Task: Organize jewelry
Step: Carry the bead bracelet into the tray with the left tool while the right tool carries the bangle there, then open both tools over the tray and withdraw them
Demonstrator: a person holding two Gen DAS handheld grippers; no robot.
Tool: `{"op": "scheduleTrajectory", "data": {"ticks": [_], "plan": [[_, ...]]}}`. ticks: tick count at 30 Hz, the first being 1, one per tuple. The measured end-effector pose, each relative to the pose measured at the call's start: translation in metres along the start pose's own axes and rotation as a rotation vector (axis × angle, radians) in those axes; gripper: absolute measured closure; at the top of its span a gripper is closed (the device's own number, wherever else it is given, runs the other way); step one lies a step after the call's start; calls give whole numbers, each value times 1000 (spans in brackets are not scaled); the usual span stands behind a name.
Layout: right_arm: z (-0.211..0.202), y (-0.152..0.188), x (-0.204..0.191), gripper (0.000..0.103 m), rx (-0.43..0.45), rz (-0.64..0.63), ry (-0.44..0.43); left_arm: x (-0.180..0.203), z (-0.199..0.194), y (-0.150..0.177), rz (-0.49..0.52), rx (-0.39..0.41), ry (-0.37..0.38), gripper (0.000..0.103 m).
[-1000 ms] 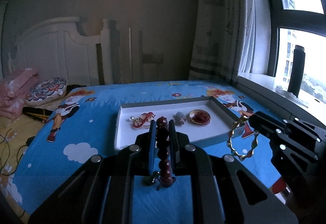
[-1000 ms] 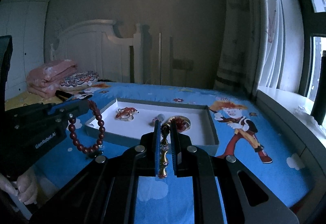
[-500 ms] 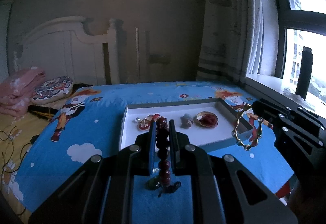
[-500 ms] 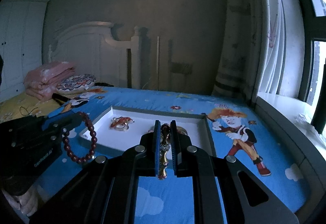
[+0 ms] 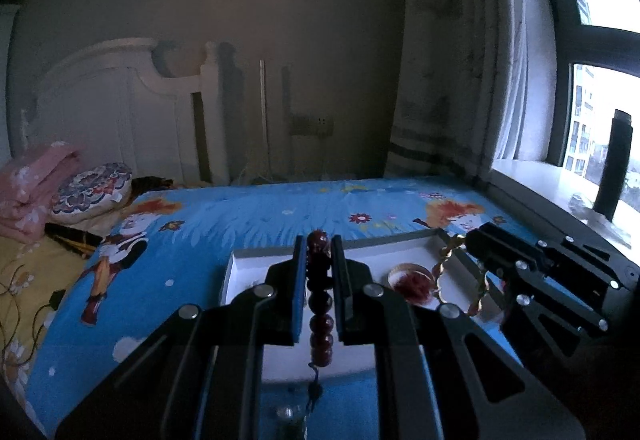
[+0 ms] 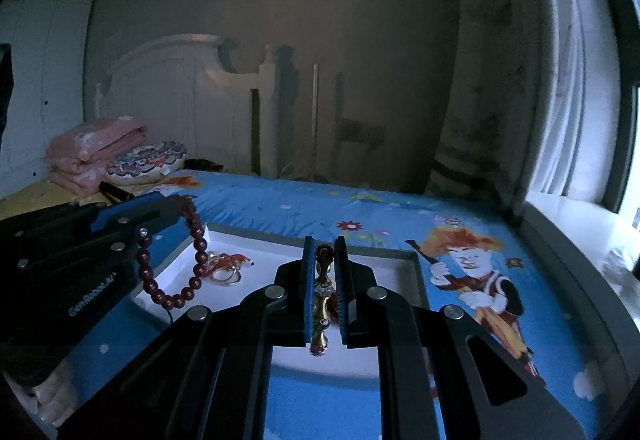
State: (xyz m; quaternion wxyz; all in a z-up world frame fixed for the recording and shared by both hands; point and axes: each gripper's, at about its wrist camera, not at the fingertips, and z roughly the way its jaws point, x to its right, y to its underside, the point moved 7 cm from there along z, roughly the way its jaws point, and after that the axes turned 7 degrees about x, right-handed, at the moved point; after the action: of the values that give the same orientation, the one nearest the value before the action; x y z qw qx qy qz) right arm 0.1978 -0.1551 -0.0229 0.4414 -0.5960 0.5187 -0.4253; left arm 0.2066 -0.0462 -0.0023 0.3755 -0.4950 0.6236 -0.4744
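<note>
Left wrist view: the left hand-held gripper (image 5: 317, 276) is clamped on a dark red bead bracelet (image 5: 320, 304), which hangs between the fingers over the near part of a white tray (image 5: 240, 272) on the bed (image 5: 248, 211).
Right wrist view: the right hand-held gripper (image 6: 324, 280) is closed on a twisted gold bangle (image 6: 321, 304), held edge-on above the same tray.
Already in tray: a red tasselled piece with a ring (image 6: 229, 267) on the left, and a gold-rimmed red item (image 5: 412, 280) towards the right.
Step in hand: likely lowering both pieces into the tray.
Doing it well: each should go down on bare white floor clear of the pieces already there, low enough that beads settle rather than drop, before the fingers part.
Pose: both grippers reach forward, roughly level, side by side and near one another; part of a hand (image 6: 48, 396) shows under the left tool.
</note>
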Motion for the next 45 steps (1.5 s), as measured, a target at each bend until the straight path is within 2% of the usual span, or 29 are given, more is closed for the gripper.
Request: {"op": "scheduleTrajectory", "data": {"ticks": [12, 20, 22, 23, 24, 26, 31, 34, 36, 41, 45], "plan": [[65, 4, 9, 91, -117, -23, 17, -9, 89, 5, -27, -124, -64, 91], [99, 25, 23, 89, -247, 29, 31, -15, 119, 19, -9, -190, -93, 91], [99, 29, 27, 76, -254, 48, 32, -20, 120, 23, -10, -201, -111, 78], [97, 30, 28, 59, -252, 61, 27, -23, 119, 25, -12, -204, -115, 62], [94, 30, 30, 47, -246, 73, 27, -26, 117, 25, -17, -201, -119, 53], [90, 30, 31, 47, -237, 88, 24, -32, 114, 27, -17, -204, -131, 46], [74, 33, 30, 47, -238, 104, 8, -45, 97, 30, -43, -219, -139, 37], [57, 34, 23, 47, -217, 111, -10, -54, 74, 29, -57, -177, -155, 28], [46, 35, 17, 47, -209, 115, -19, -58, 58, 30, -50, -147, -174, 16], [19, 47, -5, 47, -206, 133, -56, -60, 21, 49, -17, -139, -162, 11], [-1, 56, -23, 47, -194, 120, -76, -74, -5, 69, -60, -153, -183, 8]]}}
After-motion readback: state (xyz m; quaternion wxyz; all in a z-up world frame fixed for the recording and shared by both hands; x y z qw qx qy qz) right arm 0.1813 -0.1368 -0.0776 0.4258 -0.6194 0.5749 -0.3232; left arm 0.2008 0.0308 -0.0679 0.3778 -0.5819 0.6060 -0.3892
